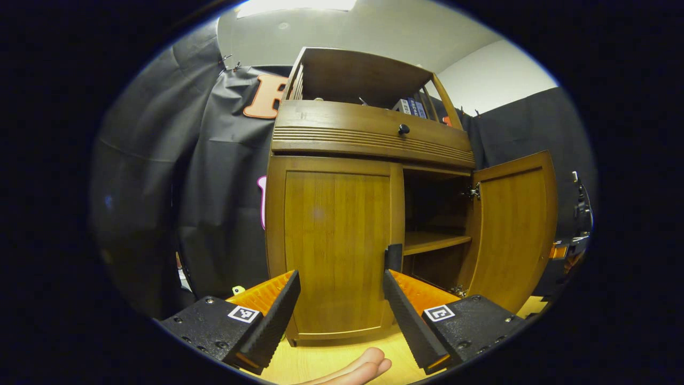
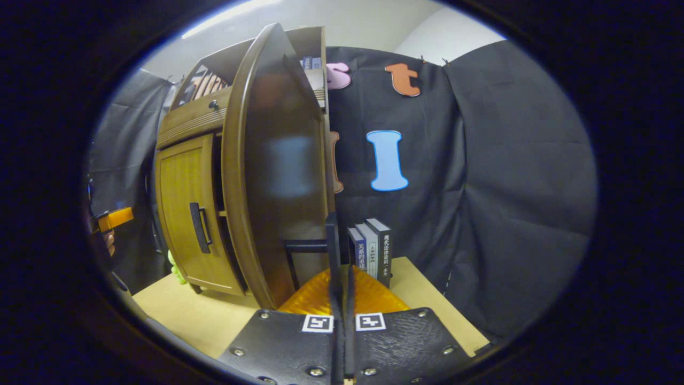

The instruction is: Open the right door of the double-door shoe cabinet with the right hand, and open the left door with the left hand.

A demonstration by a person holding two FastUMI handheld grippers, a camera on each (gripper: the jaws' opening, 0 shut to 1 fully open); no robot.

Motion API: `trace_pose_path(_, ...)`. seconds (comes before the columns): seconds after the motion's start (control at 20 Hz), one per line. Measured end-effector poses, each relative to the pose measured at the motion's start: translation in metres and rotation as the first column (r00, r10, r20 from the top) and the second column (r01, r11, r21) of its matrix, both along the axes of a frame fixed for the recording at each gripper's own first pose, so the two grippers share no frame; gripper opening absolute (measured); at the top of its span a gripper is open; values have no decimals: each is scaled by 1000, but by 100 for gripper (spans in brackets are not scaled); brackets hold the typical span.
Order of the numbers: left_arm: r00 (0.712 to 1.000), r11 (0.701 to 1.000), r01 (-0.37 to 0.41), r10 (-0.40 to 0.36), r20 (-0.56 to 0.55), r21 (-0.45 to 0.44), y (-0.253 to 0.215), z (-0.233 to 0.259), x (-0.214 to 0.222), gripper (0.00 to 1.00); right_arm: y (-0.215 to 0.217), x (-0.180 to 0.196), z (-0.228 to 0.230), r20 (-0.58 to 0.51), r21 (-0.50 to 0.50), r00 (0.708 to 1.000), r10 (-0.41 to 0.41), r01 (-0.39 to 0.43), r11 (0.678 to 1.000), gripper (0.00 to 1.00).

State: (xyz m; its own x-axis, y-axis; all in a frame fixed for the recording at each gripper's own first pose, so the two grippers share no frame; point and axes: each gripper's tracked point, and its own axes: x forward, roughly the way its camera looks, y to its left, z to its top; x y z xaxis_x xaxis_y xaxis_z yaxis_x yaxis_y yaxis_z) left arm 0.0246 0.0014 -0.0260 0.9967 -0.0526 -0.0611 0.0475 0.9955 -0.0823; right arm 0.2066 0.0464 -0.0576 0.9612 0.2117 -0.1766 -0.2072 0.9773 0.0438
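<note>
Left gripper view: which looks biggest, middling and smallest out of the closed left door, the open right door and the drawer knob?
1. Closed left door, largest.
2. Open right door, swung out and seen at an angle, so its true size may match.
3. Drawer knob, far smallest.

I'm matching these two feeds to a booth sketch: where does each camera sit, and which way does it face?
Left gripper view: rides the left gripper, jaws open, facing the cabinet front, its left door closed; fingertips below.
Right gripper view: rides the right gripper, jaws shut on the right door handle, looking along the open right door.
Shared: cabinet, both doors.
</note>
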Motion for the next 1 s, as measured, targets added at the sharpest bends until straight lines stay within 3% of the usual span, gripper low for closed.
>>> trace_pose_path(0.25, 1000, 1000, 0, -1, -19, -15, -8, -7, 4, 95, -22, 12, -1, -4, 34, 999, 54, -54, 998, 1)
trace_pose_path(0.45, 998, 998, 52, -53, -37, -31, -24, -12, 1, 96, -29, 16, 1, 10, 39, 995, 98, -98, 994, 4)
trace_pose_path(0.6, 999, 999, 38, -38, -12, -34, -27, -9, 0, 95, -27, 15, 1, 18, 62, 992, 125, -126, 990, 1)
trace_pose_path(0.85, 998, 998, 57, -56, 19, -24, -47, -5, 2, 96, -26, 5, -4, 14, 18, 991, 131, -131, 991, 1)
trace_pose_path(1.0, 998, 1000, 22, -21, 53, -6, -48, 2, 12, 96, -62, -16, 3, 68, -7, 997, 43, -43, 999, 17)
